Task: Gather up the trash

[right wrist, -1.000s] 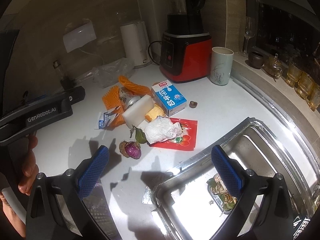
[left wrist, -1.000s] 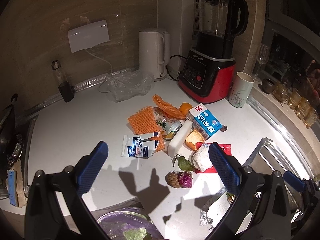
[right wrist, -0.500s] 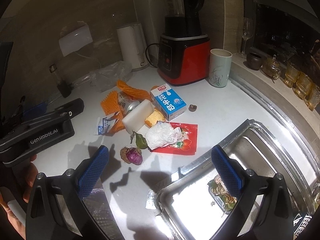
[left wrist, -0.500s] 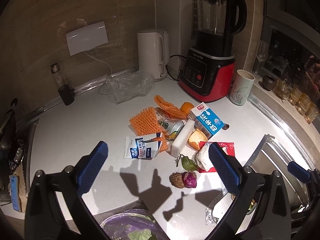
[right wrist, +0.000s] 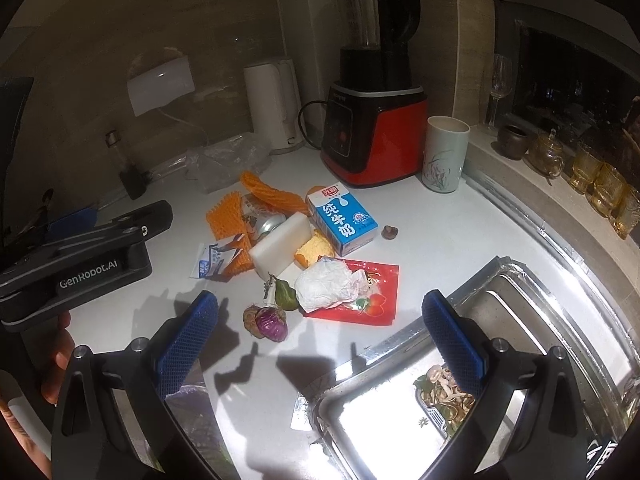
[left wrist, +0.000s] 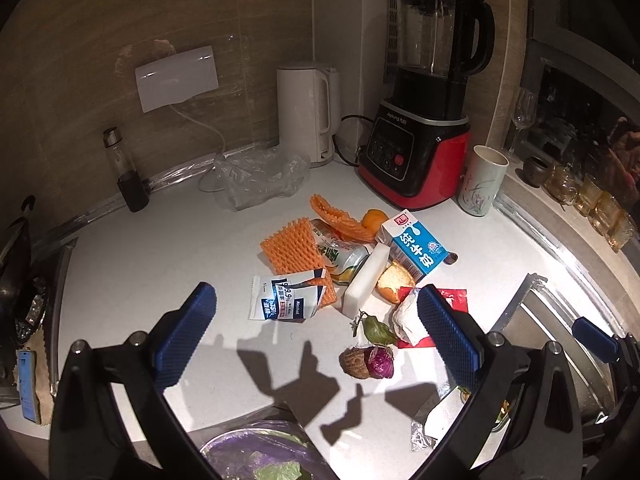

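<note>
Fingers (left wrist: 448,336) L+R spread, empty | blender (left wrist: 420,160), kettle (left wrist: 306,114) behind trash pile (left wrist: 344,264)

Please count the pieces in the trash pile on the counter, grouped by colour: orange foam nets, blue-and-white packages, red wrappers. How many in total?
Orange foam nets: 2
Blue-and-white packages: 2, the milk carton and the wipe sachet
Red wrappers: 1
Total: 5

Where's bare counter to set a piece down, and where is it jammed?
Bare counter lies left of the wipes packet, toward the small bottle. Another free strip runs between the milk carton and the sink. The middle pile around the white block is crowded.
</note>
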The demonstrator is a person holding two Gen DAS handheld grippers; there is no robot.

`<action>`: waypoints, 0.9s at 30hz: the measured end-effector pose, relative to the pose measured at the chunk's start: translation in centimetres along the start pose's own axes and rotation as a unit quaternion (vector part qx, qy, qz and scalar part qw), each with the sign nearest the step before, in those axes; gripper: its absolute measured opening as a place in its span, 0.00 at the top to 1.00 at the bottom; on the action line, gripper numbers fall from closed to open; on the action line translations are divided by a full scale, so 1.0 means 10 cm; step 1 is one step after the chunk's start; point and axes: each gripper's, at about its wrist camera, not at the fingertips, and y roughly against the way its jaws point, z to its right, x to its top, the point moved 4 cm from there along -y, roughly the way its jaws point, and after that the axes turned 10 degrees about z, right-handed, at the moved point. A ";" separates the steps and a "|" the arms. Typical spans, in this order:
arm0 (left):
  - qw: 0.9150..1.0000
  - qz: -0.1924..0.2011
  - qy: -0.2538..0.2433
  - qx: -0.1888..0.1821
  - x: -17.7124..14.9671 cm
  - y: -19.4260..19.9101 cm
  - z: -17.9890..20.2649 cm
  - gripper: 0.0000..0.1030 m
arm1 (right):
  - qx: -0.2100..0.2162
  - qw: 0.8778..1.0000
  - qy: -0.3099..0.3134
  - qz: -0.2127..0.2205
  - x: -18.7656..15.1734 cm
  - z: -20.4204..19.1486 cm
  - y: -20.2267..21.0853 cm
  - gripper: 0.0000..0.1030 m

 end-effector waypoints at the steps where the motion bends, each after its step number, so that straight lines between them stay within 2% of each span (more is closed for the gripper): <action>1: 1.000 0.001 -0.003 0.001 0.00 0.00 0.01 0.06 | 0.000 1.000 0.001 -0.002 0.00 0.00 -0.01 0.02; 14: 1.000 -0.008 0.012 0.003 -0.01 -0.03 -0.09 0.06 | 0.017 1.000 0.000 -0.023 -0.02 -0.04 -0.04 0.02; 27: 1.000 -0.004 0.004 0.012 -0.03 0.01 -0.10 0.06 | 0.027 0.999 -0.016 -0.021 0.00 0.00 -0.04 0.02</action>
